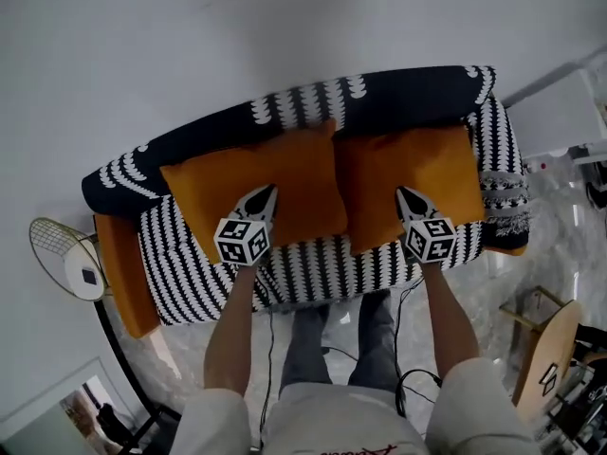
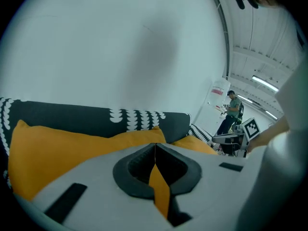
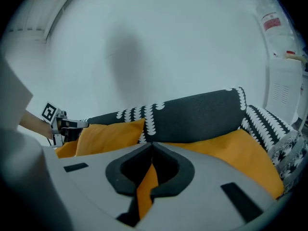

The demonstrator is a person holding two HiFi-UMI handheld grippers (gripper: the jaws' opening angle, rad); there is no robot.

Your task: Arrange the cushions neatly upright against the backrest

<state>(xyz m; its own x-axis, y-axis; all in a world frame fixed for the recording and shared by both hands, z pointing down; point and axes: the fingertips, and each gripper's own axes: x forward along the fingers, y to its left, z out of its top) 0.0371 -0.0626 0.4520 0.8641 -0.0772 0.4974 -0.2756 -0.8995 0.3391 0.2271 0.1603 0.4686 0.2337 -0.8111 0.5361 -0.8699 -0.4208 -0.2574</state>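
Note:
Two orange cushions lean on the backrest (image 1: 398,98) of a black-and-white patterned sofa. In the head view my left gripper (image 1: 268,192) rests on the lower edge of the left cushion (image 1: 256,183), and my right gripper (image 1: 403,194) rests on the lower left part of the right cushion (image 1: 427,169). The left gripper view shows my left gripper (image 2: 155,148) shut, with a strip of orange fabric from the left cushion (image 2: 57,148) pinched between its jaws. My right gripper (image 3: 152,150) is likewise shut on orange fabric of the right cushion (image 3: 236,150).
Another orange cushion (image 1: 119,273) hangs at the sofa's left end, beside a round wire object (image 1: 62,254). A grey patterned cushion (image 1: 503,197) lies at the right armrest. A wooden stand (image 1: 545,349) is on the marble floor at the right. A white wall rises behind the sofa.

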